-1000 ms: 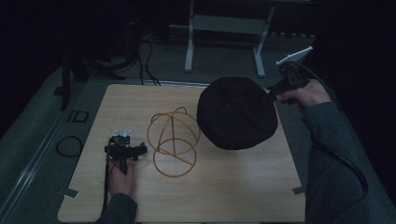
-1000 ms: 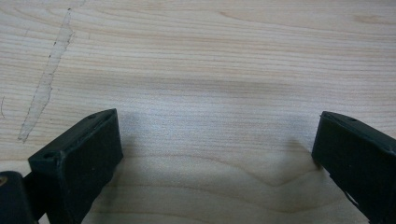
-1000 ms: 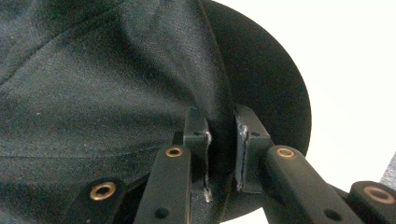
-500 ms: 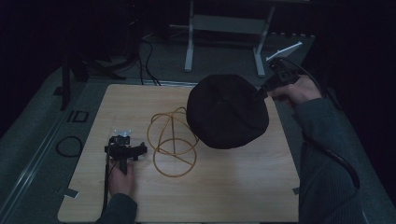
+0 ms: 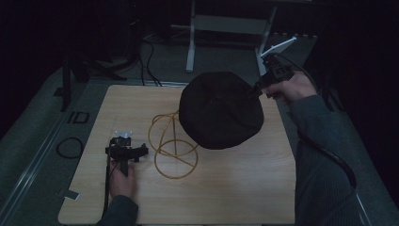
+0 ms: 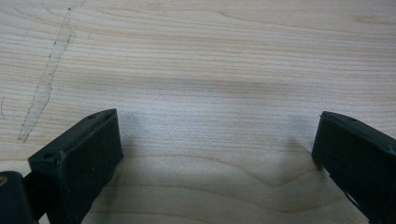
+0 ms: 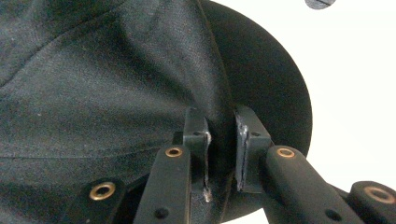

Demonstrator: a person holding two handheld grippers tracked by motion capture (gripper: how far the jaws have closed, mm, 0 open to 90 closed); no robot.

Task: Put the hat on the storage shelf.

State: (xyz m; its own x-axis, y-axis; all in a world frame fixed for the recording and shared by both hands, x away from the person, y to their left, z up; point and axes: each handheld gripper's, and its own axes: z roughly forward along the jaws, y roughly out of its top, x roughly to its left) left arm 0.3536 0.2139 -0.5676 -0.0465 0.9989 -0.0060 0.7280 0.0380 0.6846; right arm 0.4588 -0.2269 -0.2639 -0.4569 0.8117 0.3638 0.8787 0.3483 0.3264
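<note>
A black cap (image 5: 221, 110) hangs in the air over the table's right half, its edge overlapping a yellow wire stand (image 5: 171, 143) that rests on the wood. My right gripper (image 5: 254, 91) is shut on the cap's rim at the right; in the right gripper view the dark fabric (image 7: 116, 84) is pinched between the two pads (image 7: 222, 154). My left gripper (image 5: 126, 151) rests on the table at the left of the stand, its jaws open over bare wood (image 6: 215, 140) with nothing between them.
The wooden table (image 5: 235, 193) has bare room along its front and right. A cable loop (image 5: 69, 147) lies on the floor at the left. A metal frame leg (image 5: 190, 42) stands beyond the far edge.
My right gripper has carried the cap leftward and a little up, so it now covers the top of the wire stand. The left gripper has stayed put.
</note>
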